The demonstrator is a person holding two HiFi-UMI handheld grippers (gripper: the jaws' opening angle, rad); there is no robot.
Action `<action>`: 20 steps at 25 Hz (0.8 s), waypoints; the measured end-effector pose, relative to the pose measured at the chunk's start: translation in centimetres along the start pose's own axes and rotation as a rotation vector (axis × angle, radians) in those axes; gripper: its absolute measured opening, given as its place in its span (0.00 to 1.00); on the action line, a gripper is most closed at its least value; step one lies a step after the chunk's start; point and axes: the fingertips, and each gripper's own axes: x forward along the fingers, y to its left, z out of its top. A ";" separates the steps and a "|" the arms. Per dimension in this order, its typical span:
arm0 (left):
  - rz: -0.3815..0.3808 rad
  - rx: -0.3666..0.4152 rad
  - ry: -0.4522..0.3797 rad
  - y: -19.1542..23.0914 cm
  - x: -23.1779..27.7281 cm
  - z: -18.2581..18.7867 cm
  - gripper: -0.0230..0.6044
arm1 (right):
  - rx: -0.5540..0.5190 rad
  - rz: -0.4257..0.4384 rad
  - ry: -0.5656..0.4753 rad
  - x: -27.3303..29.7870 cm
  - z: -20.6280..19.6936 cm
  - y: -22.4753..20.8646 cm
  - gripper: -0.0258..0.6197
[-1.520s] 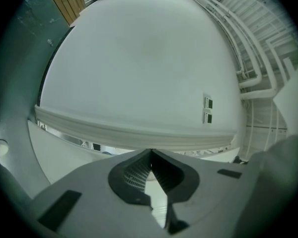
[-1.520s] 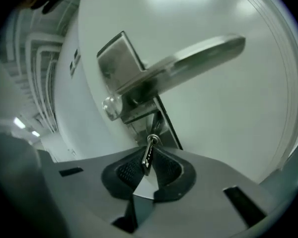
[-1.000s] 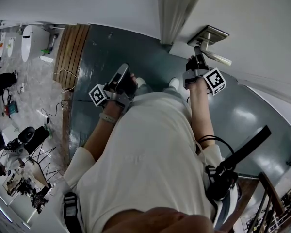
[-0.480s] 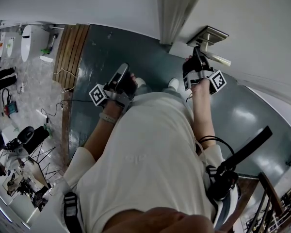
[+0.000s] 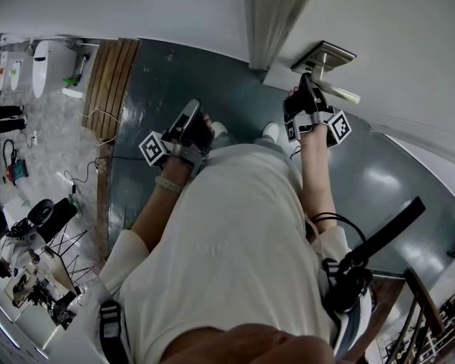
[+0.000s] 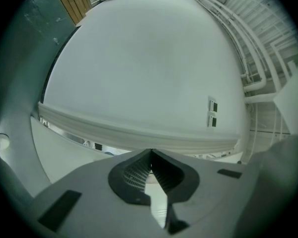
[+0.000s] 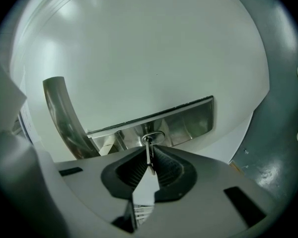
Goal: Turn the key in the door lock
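Head view: person (image 5: 235,233) in a white top seen from above, standing on a dark floor (image 5: 159,74), white shoes (image 5: 271,130) just showing past the shirt. Wooden strip (image 5: 110,70) on the far left of the floor. White door (image 5: 394,44) on the right with a metal plate (image 5: 327,54) and a lever handle (image 5: 340,91) sticking out of it. Right gripper (image 5: 306,83) is held out level, its tips right up at the plate, just beside the handle; key too small to make out here. Left gripper (image 5: 192,108) is held in front of the body, well apart from the door hardware, touching nothing. Left gripper view: jaws pressed together at the tips, nothing between them; it faces a plain white wall (image 6: 139,68) with two small switches (image 6: 212,113) on the right and a white railing (image 6: 248,38) at far right. Right gripper view: jaws pinching the key (image 7: 148,151), pads tight on its head, blade edge-on and upright. The key sits in the lock (image 7: 153,137), a small oval cylinder near the left end of the plate. The handle curves up at the left of the plate. White door face fills the far background, floor and the shoes at the right edge.
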 end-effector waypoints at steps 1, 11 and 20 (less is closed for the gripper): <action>0.000 -0.002 0.000 0.0 0.1 0.0 0.05 | -0.011 0.000 0.003 0.1 -0.1 0.1 0.10; -0.004 -0.017 -0.008 0.4 0.2 0.2 0.05 | -0.340 -0.066 0.124 -3.3 -0.8 2.1 0.24; -0.009 -0.035 -0.004 0.9 0.6 0.8 0.05 | -2.085 -0.403 0.347 -5.8 -2.5 3.3 0.24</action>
